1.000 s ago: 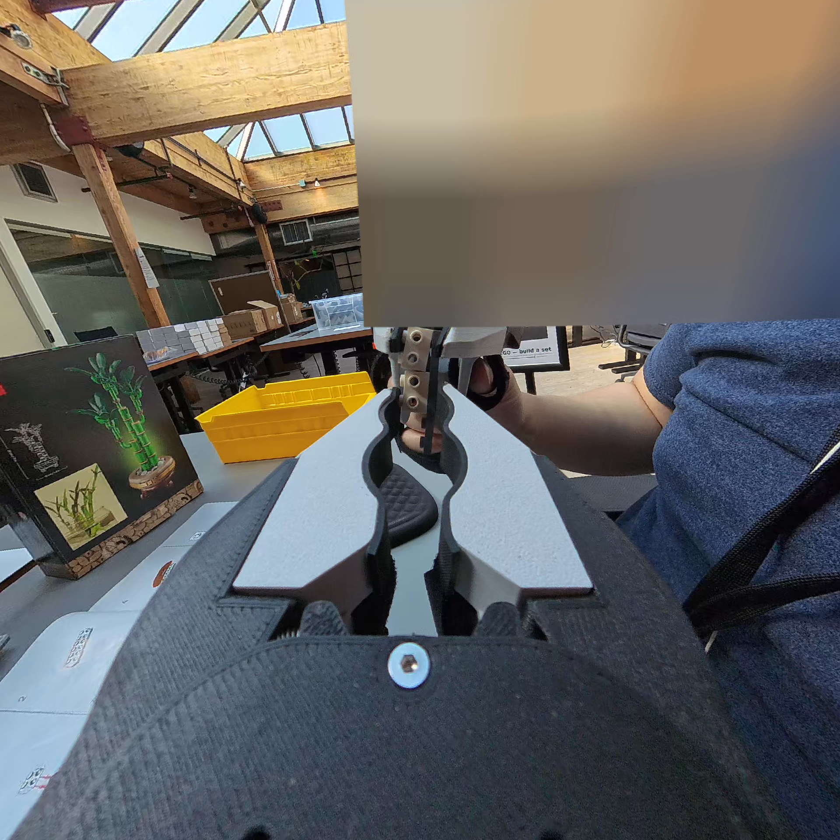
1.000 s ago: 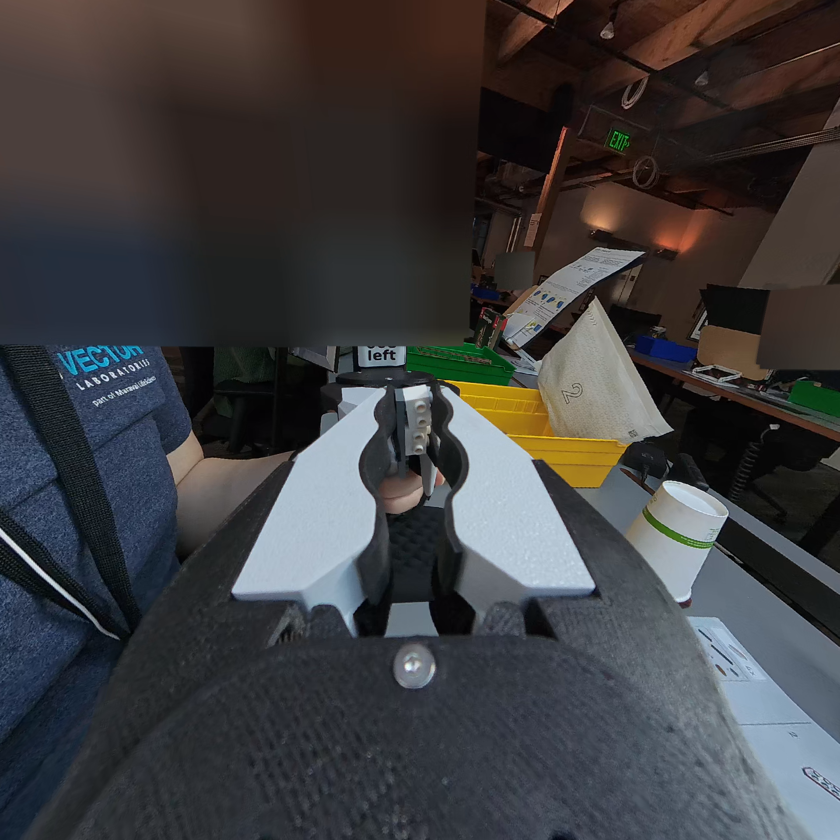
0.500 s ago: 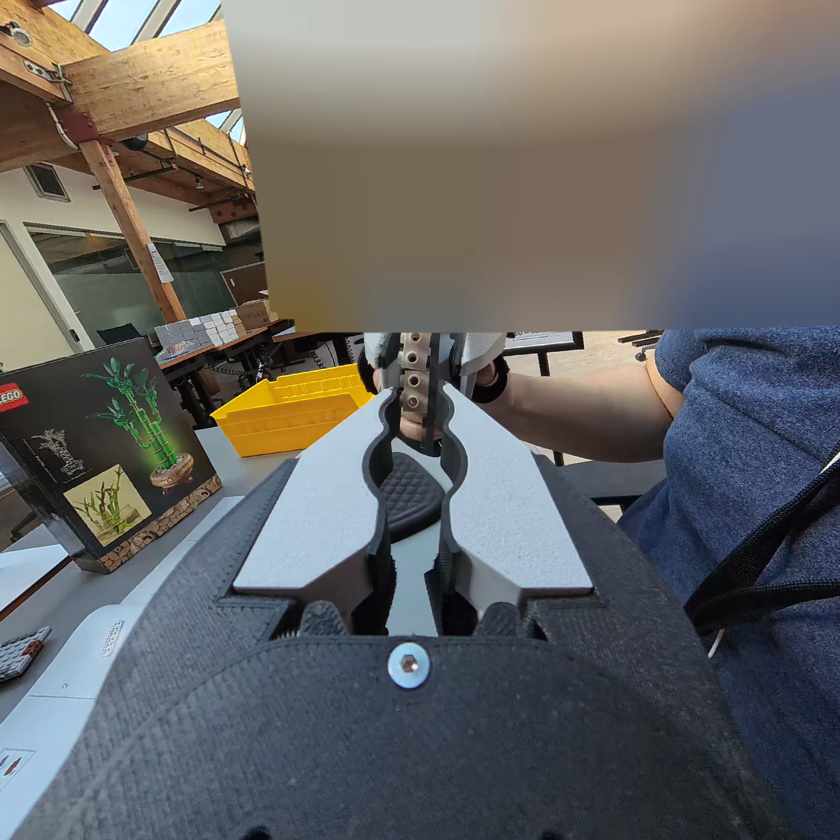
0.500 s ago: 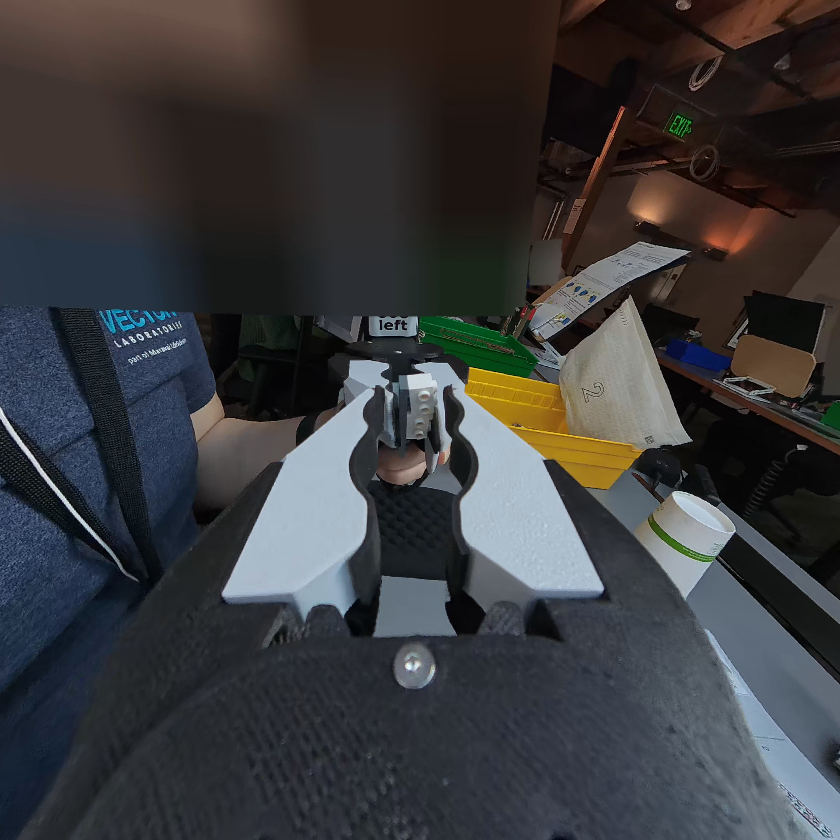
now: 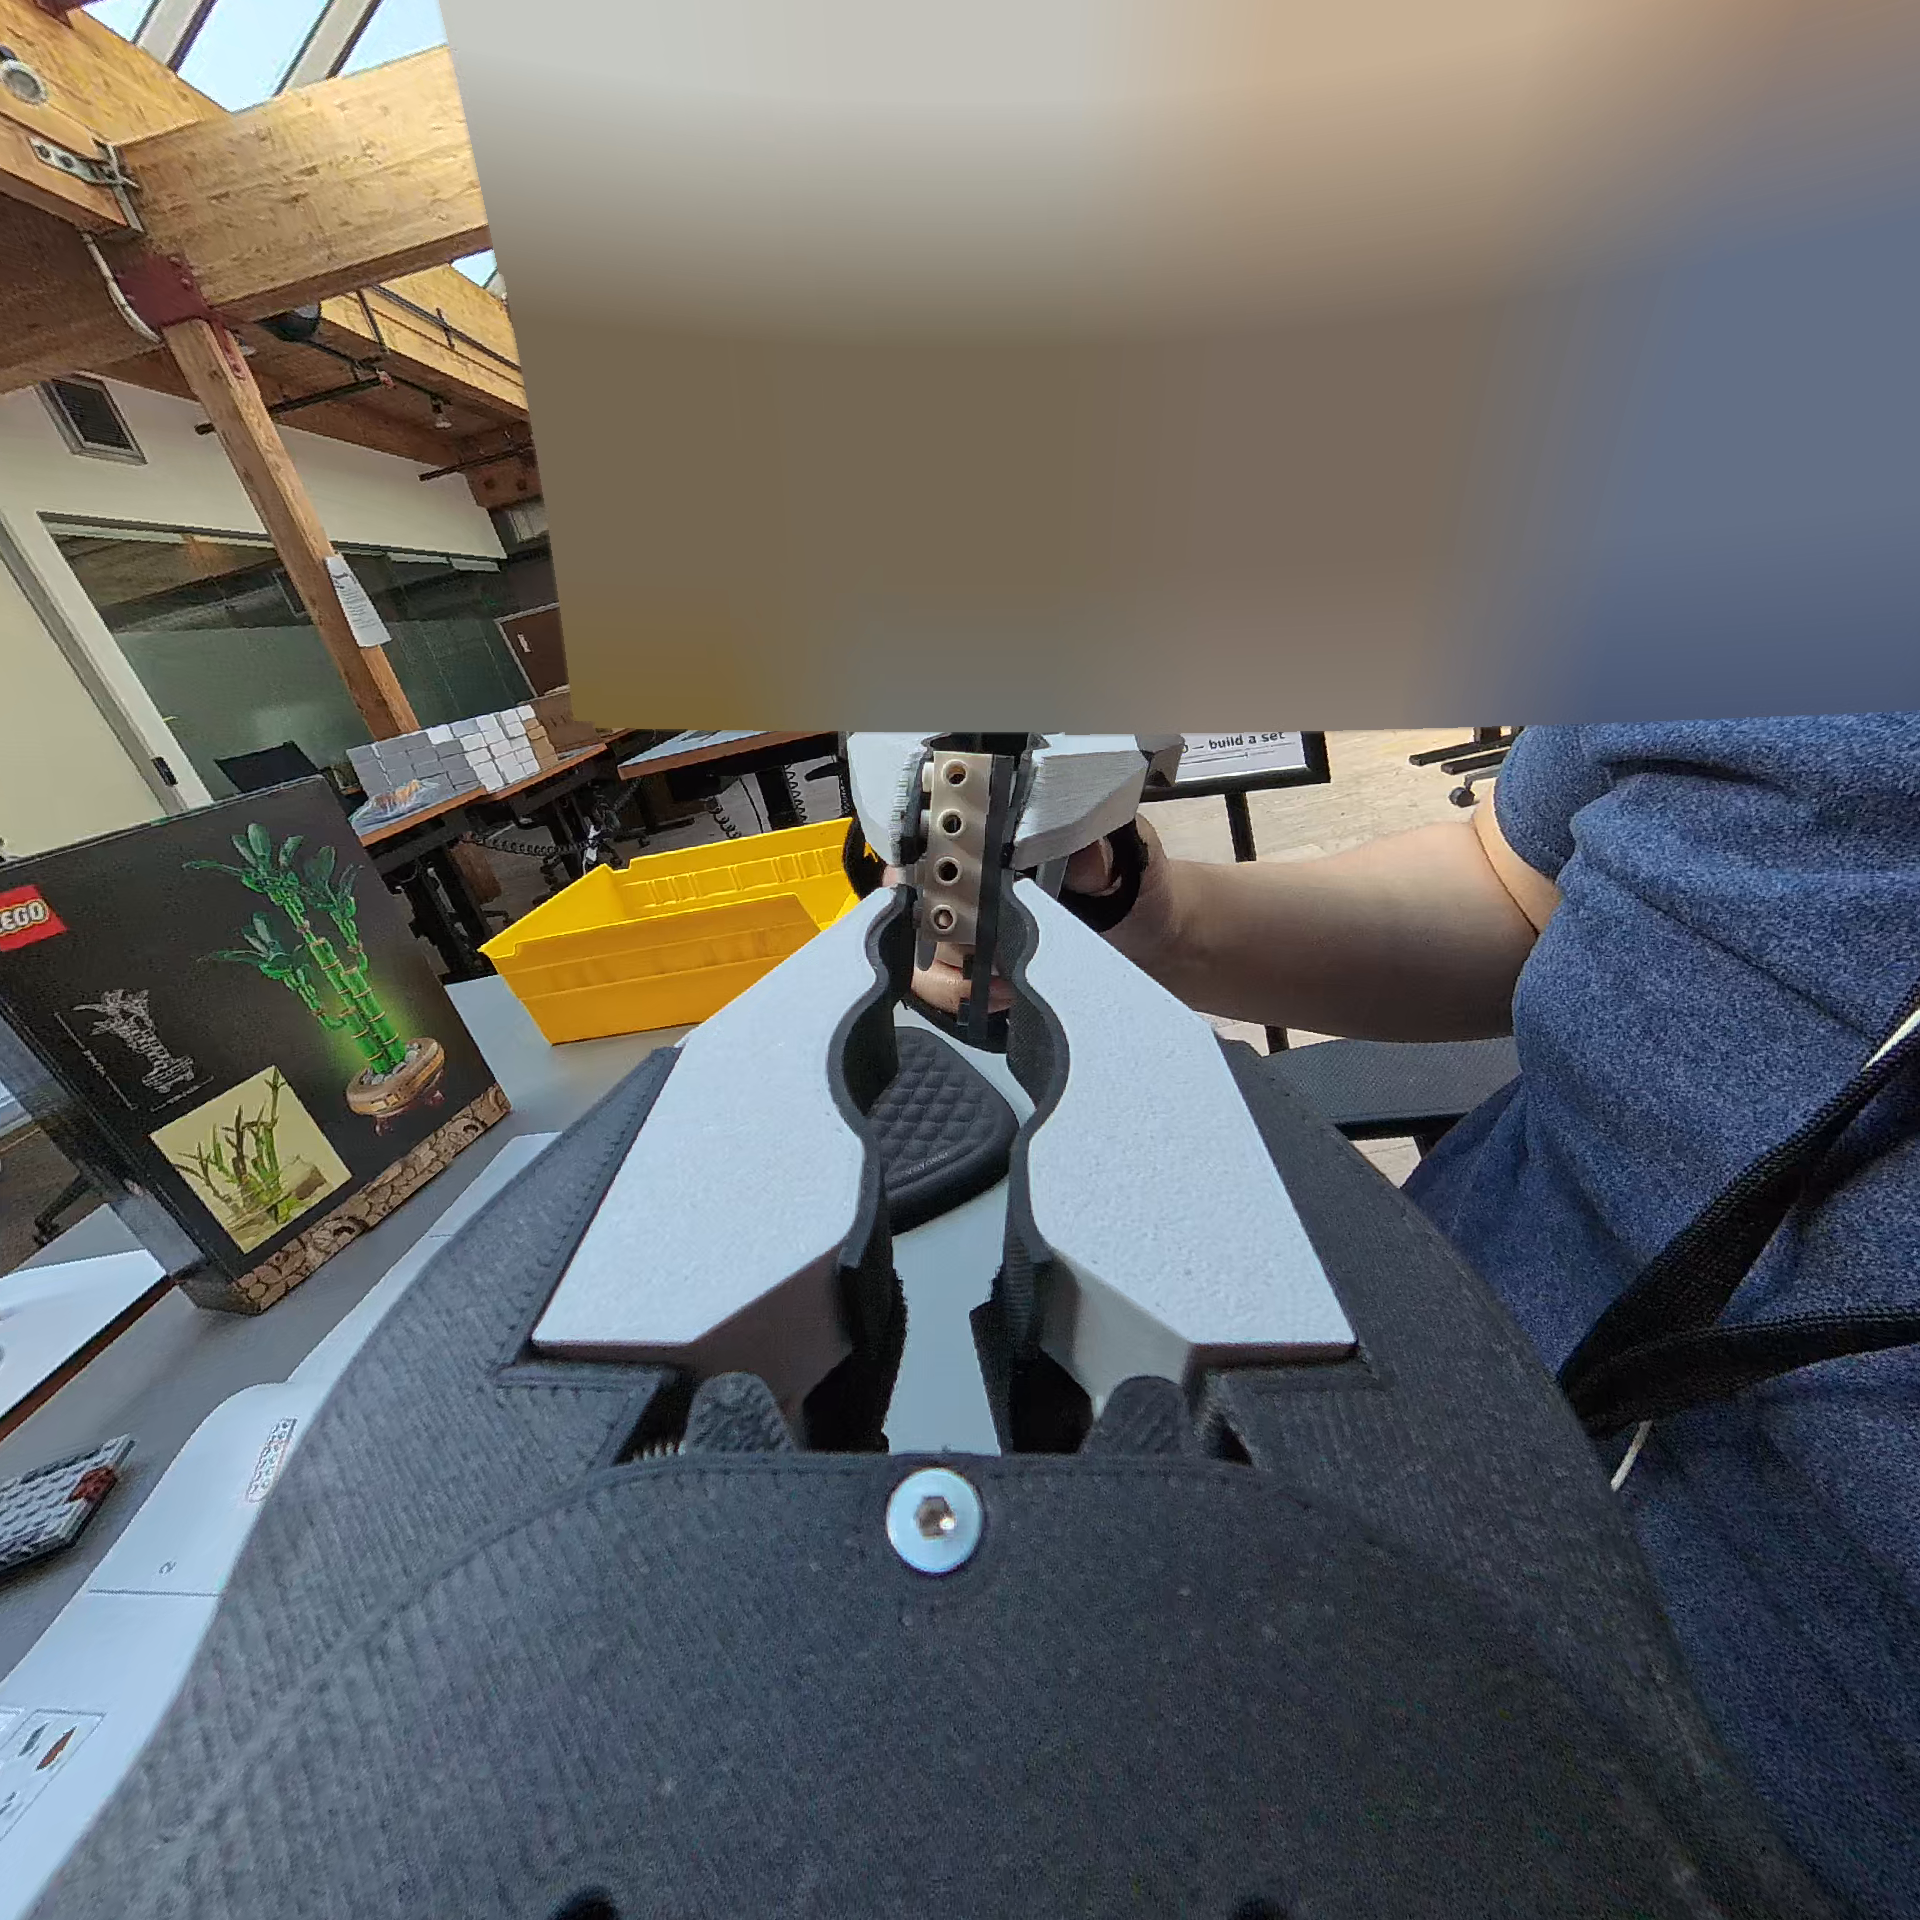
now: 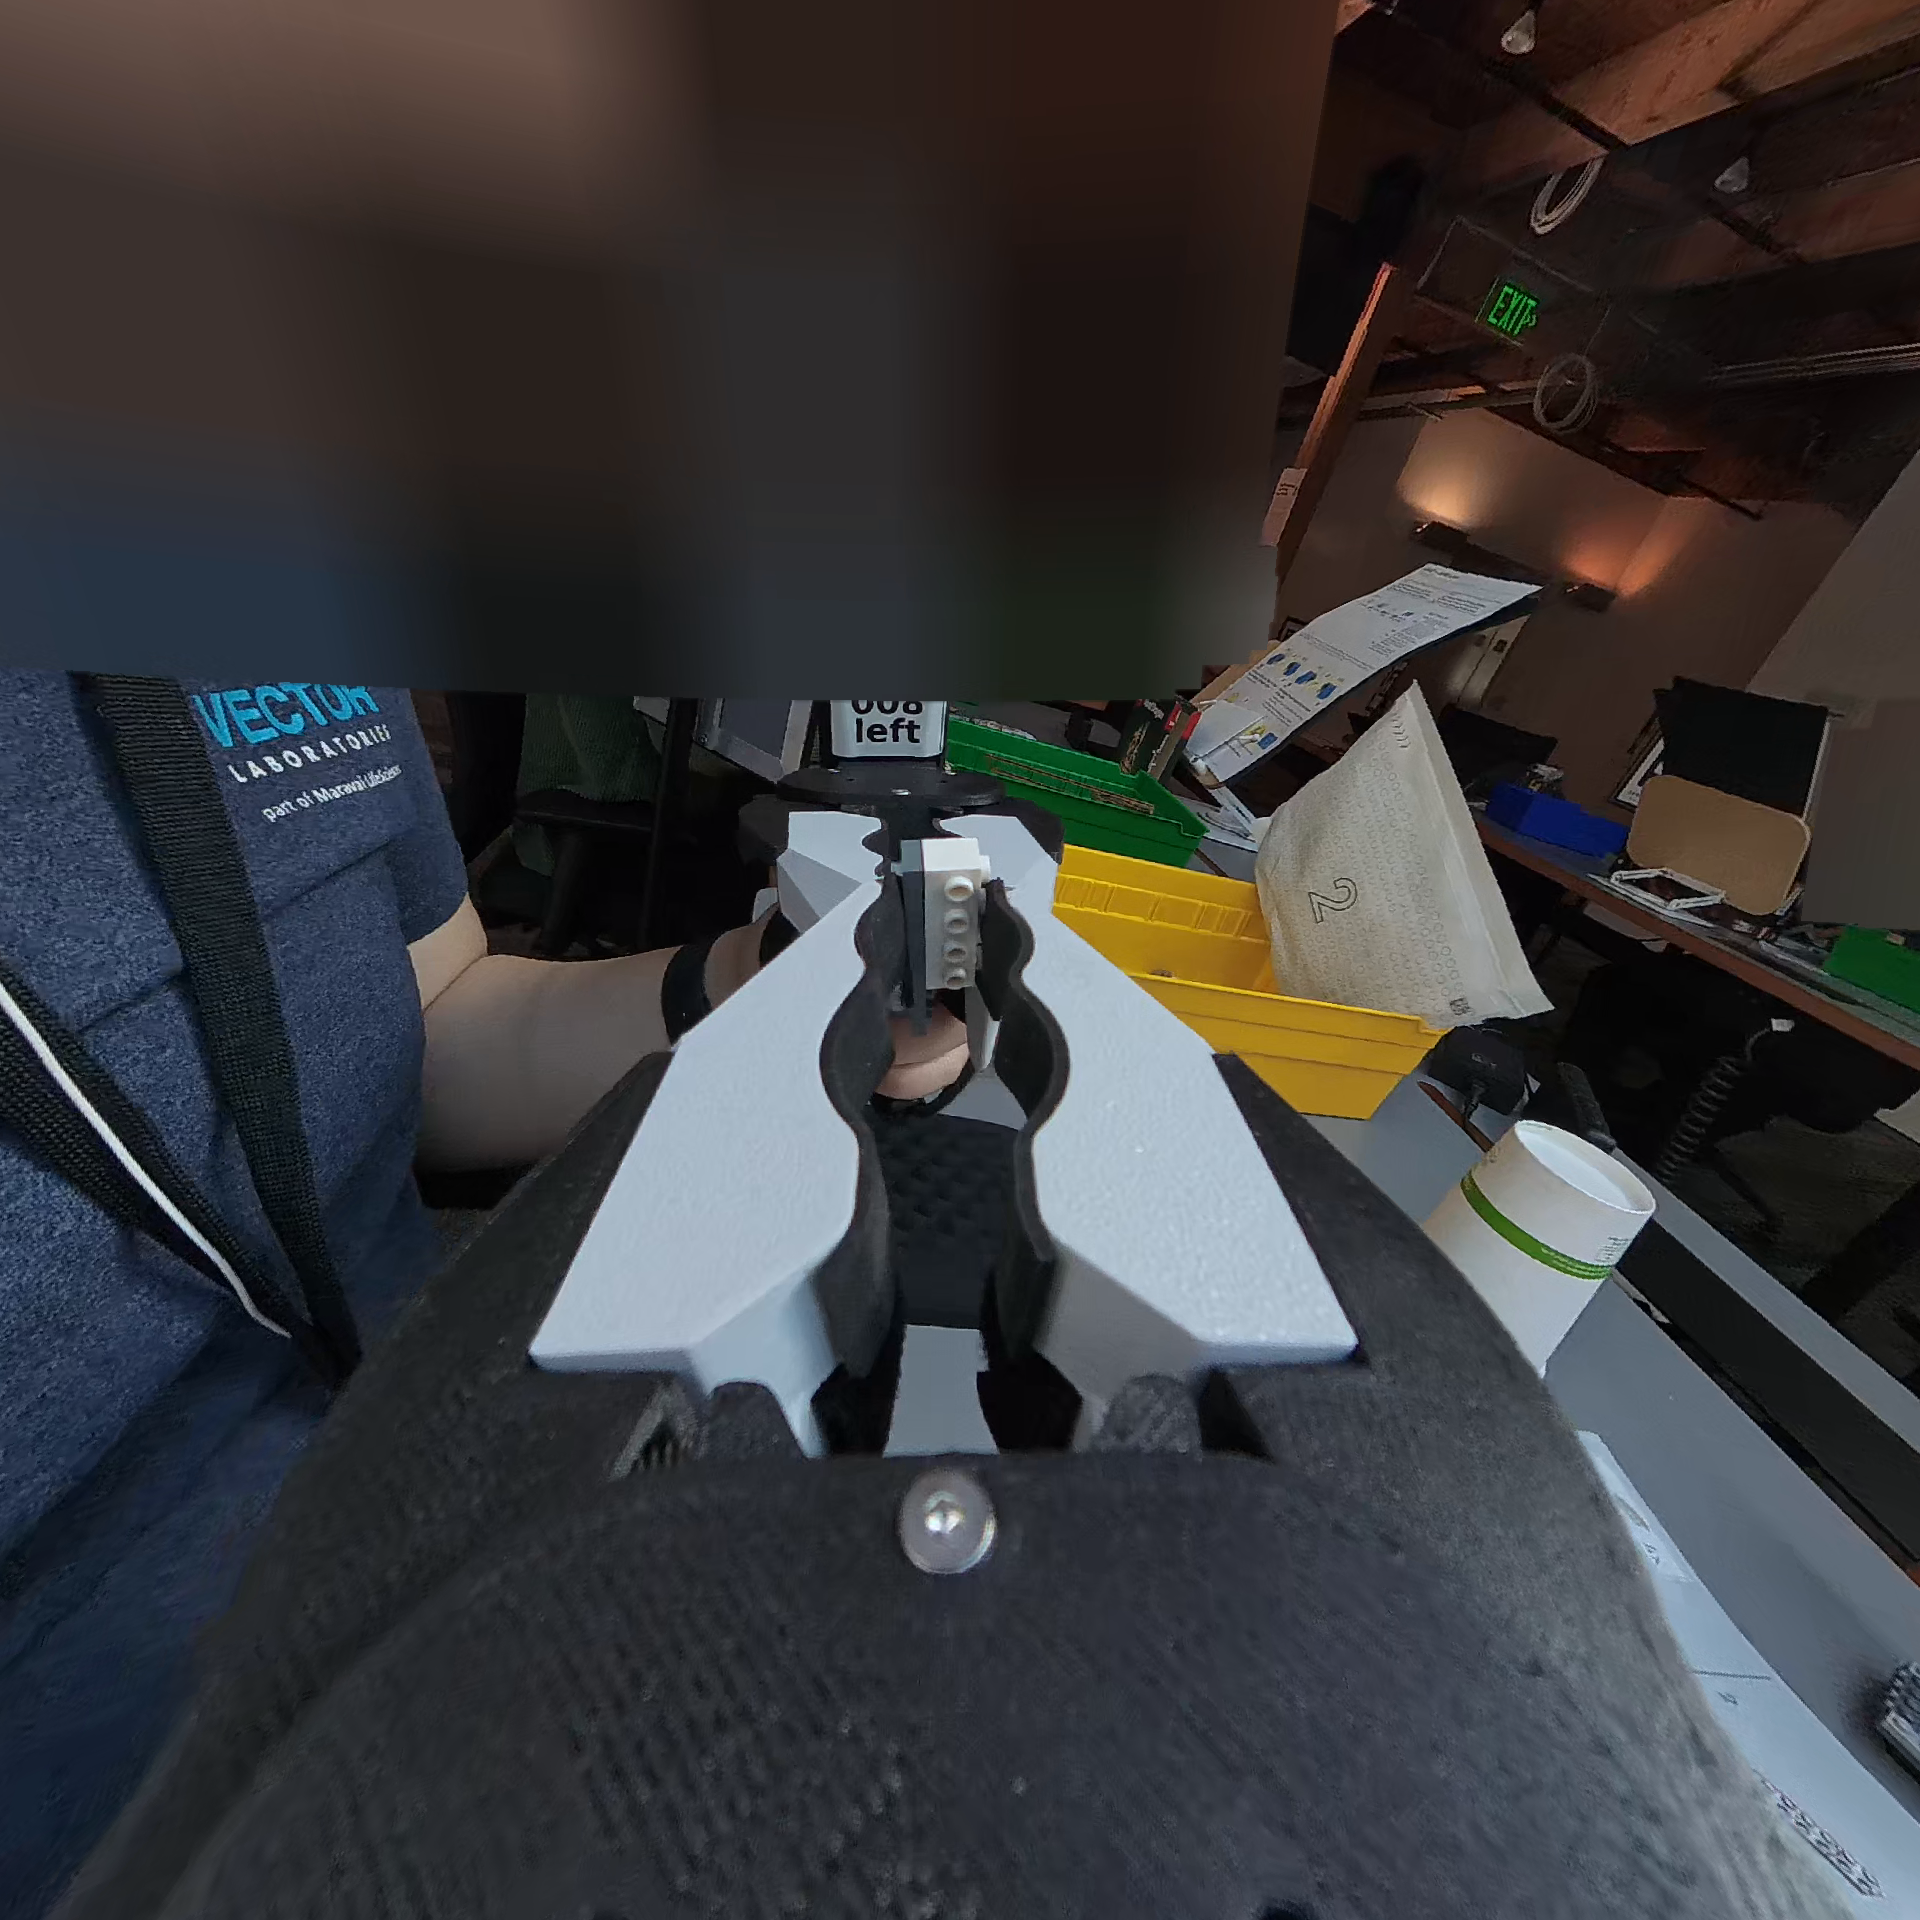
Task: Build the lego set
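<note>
Two handheld tools meet tip to tip in mid-air, raised above a grey surface (image 5: 488, 1029) in front of a person in a blue shirt. Left tool (image 5: 951, 935) has its two grey fingers drawn close at the tips, pinching a thin black plate that stands on edge. Right tool (image 6: 940, 925) likewise has its fingers nearly together, clamped around the same small stack.

One lego assembly (image 5: 948, 857) sits between them: a pale brick with four round holes in a column from the left wrist view, four studs in a column from the right wrist view (image 6: 956, 914), backed by the black plate. Each tool's body blocks the surface directly below the assembly.

One lego box (image 5: 239, 1029) printed with a bamboo plant stands upright at the left. One yellow bin (image 5: 665, 945) rests behind it in that view. From the right wrist view, another yellow bin (image 6: 1236, 997) holds one numbered paper bag (image 6: 1392, 883), with one green bin (image 6: 1070, 779) behind. One paper cup (image 6: 1538, 1236) with a green band stands near the right edge. White instruction sheets (image 5: 125, 1590) lie flat beneath the tools.
</note>
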A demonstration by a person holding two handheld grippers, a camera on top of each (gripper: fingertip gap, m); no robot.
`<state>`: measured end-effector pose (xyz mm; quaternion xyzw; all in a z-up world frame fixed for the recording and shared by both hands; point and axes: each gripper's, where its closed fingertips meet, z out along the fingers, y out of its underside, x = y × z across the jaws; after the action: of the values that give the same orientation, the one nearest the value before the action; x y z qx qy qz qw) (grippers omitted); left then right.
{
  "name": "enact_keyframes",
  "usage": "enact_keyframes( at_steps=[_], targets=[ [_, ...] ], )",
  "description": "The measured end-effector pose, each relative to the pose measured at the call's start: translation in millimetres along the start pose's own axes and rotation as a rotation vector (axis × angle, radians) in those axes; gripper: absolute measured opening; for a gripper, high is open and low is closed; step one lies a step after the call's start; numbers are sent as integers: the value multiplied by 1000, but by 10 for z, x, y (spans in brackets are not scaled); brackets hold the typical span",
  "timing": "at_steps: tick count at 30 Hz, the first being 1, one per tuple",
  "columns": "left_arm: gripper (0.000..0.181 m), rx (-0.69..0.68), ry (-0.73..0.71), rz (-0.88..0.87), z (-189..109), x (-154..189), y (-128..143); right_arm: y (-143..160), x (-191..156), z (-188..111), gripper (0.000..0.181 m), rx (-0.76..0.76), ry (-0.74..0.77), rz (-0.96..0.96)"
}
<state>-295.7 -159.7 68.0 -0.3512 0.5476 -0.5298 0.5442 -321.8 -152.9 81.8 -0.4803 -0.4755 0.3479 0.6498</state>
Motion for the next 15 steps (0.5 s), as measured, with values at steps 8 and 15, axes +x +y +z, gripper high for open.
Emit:
enact_keyframes(
  at_steps=[8,15],
  targets=[
    [13,-34,-1,14,6,15,27,-24,17,-4,33,41,-27,70],
    [13,-13,-2,10,11,16,3,-14,-19,14,14,-10,-26,2]
  ],
)
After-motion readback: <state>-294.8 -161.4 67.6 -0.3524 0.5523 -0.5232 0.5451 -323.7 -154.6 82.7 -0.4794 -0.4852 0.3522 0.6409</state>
